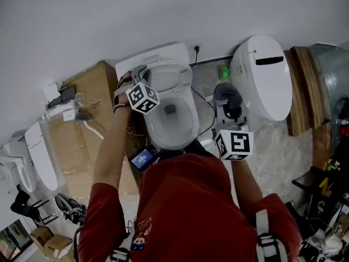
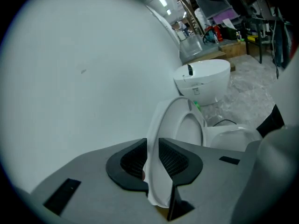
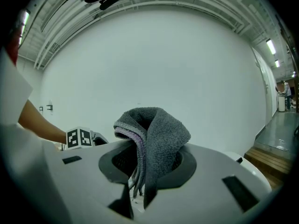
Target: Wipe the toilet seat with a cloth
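The white toilet (image 1: 172, 119) stands in the middle of the head view, its seat (image 1: 170, 79) tilted up toward the tank. My left gripper (image 1: 143, 72) is at the seat's left edge. In the left gripper view the thin white seat edge (image 2: 156, 181) fills the gap between the jaws of the left gripper (image 2: 153, 146), which are shut on it. To the right of the bowl, my right gripper (image 1: 229, 107) is shut on a dark grey cloth (image 1: 227, 94). The cloth (image 3: 154, 129) bulges out between the jaws of the right gripper (image 3: 148, 155), facing the white wall.
A second white toilet (image 1: 262, 75) stands at the right, with wooden boards (image 1: 302, 91) beyond it. A cardboard box (image 1: 90, 108) is left of the toilet, with another toilet (image 1: 41, 154) further left. A black cable (image 1: 204, 100) and a green object (image 1: 223, 71) lie on the floor between the toilets.
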Available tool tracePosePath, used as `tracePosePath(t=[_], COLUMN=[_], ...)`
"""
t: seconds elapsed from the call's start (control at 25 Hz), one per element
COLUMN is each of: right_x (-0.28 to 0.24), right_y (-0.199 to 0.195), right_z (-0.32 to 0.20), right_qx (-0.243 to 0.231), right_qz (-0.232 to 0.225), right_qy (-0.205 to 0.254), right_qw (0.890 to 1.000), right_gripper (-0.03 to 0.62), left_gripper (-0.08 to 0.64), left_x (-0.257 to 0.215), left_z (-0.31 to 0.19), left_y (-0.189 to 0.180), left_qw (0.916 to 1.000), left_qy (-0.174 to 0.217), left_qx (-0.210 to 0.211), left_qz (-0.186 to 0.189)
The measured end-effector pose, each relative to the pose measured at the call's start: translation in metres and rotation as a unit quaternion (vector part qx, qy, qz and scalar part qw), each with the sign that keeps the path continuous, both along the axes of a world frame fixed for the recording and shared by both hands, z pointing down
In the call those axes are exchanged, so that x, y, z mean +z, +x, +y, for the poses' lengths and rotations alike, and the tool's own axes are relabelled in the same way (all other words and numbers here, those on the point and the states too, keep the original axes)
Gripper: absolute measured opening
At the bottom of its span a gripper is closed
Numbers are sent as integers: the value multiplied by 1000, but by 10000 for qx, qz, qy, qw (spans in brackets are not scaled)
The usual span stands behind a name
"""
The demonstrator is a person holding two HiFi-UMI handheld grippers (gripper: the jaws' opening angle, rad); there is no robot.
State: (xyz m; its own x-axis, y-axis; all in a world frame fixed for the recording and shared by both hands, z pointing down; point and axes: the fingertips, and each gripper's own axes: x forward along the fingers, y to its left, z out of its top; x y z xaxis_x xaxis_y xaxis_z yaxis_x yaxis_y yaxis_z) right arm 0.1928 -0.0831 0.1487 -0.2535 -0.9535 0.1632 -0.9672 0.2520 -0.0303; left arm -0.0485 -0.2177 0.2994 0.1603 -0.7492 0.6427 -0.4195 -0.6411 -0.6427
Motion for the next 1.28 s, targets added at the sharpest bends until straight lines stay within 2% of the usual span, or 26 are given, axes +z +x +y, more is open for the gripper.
tracePosePath(t=[0.4,0.56,0.8,0.92,1.08,1.2,1.28], right_x=[-2,0,7,13,25,37,48], right_y=[-8,-13,-26,-34,-43,-43,-46], right_z=[0,1,8,14,27,40,51], right_qx=[-88,-222,-377,-471,-522,-503,-519], right_qz=[59,94,79,86,58,161,309], right_qy=[43,58,-25,-96,-300,-530,-651], right_qw=[9999,9997,9993,9988,9982,9972,9960], right_gripper=[84,84,84,84,84,84,84], left_gripper=[51,51,52,52,46,48,48], left_x=[-1,-3,0,6,13,19,27], left_z=[5,20,61,89,126,151,170], left_y=[0,4,13,20,26,36,40], left_qw=[9994,9997,9990,9962,9920,9867,9798], left_qy=[243,227,-316,-704,-1015,-1311,-1628], left_qx=[-61,-19,316,501,752,928,1104], left_qz=[-220,-98,-30,92,45,242,361])
